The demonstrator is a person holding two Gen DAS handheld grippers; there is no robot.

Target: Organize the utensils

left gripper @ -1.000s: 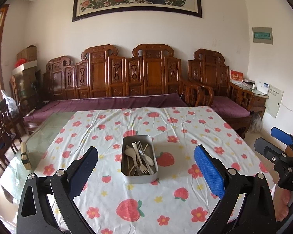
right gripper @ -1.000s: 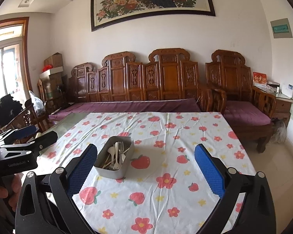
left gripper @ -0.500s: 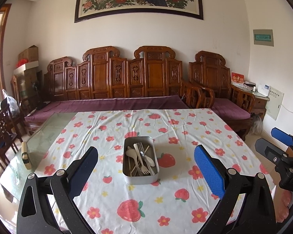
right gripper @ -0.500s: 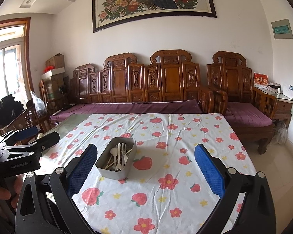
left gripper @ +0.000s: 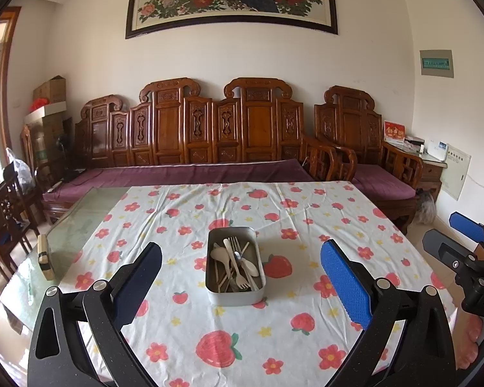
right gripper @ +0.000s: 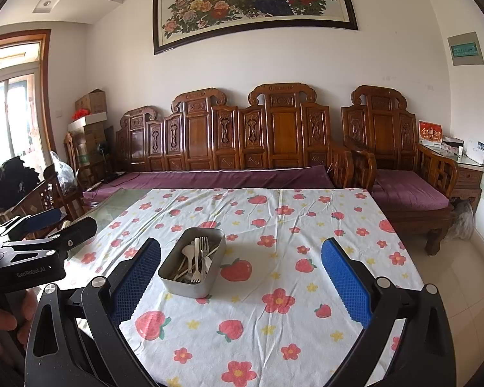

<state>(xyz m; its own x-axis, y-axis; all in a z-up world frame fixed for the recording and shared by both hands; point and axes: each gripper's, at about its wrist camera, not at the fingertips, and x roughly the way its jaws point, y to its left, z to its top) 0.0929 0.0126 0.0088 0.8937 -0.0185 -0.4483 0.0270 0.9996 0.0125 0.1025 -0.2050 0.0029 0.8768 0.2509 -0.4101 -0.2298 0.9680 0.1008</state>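
Ahead of both grippers' fingers, the grey rectangular metal tin (left gripper: 235,266) holds tangled pale spoons and forks (left gripper: 235,262). Left gripper (left gripper: 240,285) and right gripper (right gripper: 240,283) gape, empty. Risk: a pinch lifts several entangled utensils, or shoves the tin across the strawberry-print tablecloth (left gripper: 274,338).

Matt metal tin (left gripper: 235,296), printed cloth tablecloth (left gripper: 306,219)

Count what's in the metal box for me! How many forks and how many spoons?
Forks: 2
Pale spoons: 2
Chopsticks: some, too tangled to count
Total I can count in the metal tin: 4, with maybe more hidden underneath.
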